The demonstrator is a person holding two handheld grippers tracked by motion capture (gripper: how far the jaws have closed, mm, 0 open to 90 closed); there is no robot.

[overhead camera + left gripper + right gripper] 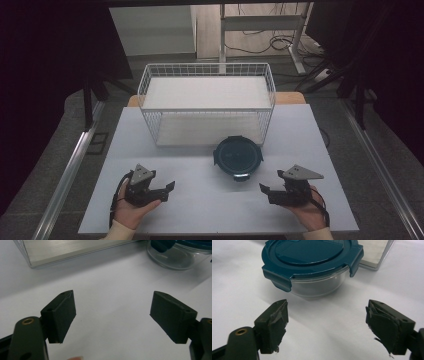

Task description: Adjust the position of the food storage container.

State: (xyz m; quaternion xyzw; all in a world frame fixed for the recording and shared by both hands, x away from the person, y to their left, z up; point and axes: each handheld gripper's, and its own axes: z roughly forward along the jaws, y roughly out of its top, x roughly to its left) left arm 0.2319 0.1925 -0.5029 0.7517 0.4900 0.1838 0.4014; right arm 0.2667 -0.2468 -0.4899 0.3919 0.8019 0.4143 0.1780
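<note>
A round glass container with a dark teal clip lid [238, 157] stands on the white table [200, 205], just in front of a white wire basket [207, 102]. My left gripper [169, 191] rests low at the near left, held in a hand, jaws open and empty [112, 315]. My right gripper [265, 192] sits at the near right, also open and empty [325, 322]. In the right gripper view the container [312, 267] is straight ahead with its lid clipped on. The left gripper view catches the container's glass wall [175, 257] at top right.
The basket's shelf edge [70, 251] shows at the top of the left gripper view. Beyond the table are a desk frame with cables [280, 40] and dark floor. Bare tabletop lies between the two grippers.
</note>
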